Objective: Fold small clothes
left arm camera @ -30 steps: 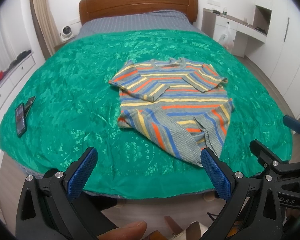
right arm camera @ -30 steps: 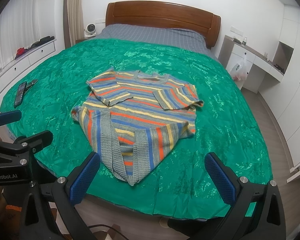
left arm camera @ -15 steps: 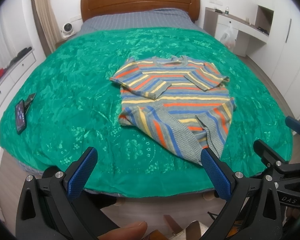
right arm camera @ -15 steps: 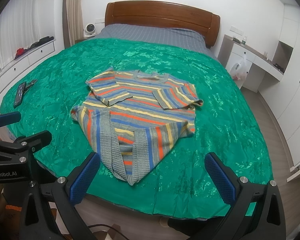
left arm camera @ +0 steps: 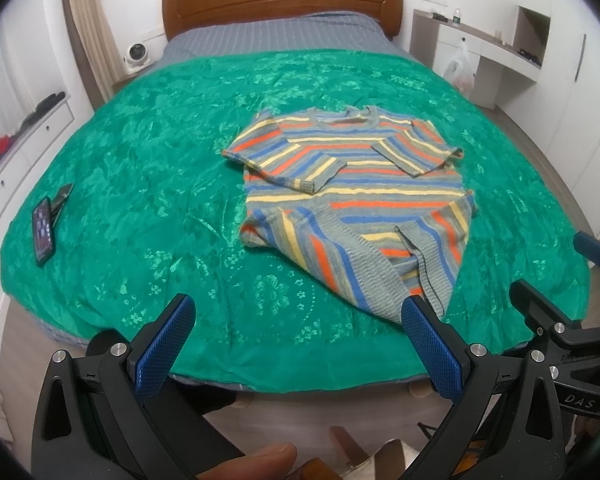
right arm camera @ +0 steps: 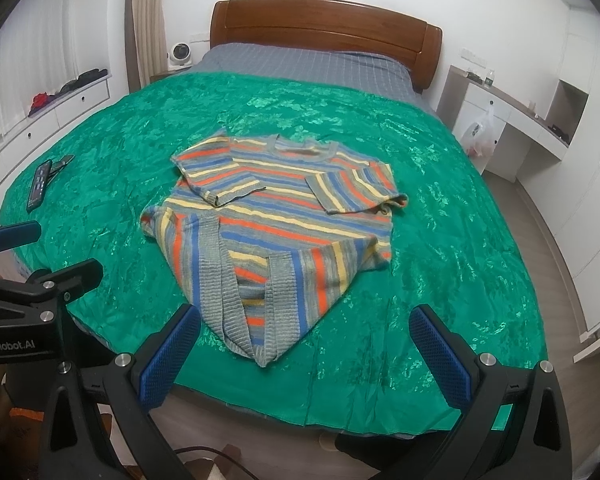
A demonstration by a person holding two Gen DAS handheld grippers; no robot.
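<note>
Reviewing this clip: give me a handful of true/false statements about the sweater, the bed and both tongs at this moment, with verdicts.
1. The striped sweater lies on the green bedspread. True.
2. Both sleeves are spread out flat to the sides. False: both are folded in over the chest.
3. The left tongs are open and hold nothing. True.
4. The right tongs grip the sweater's hem. False: they are open, short of the bed's near edge.
5. A phone lies on the bedspread, apart from the sweater. True.
</note>
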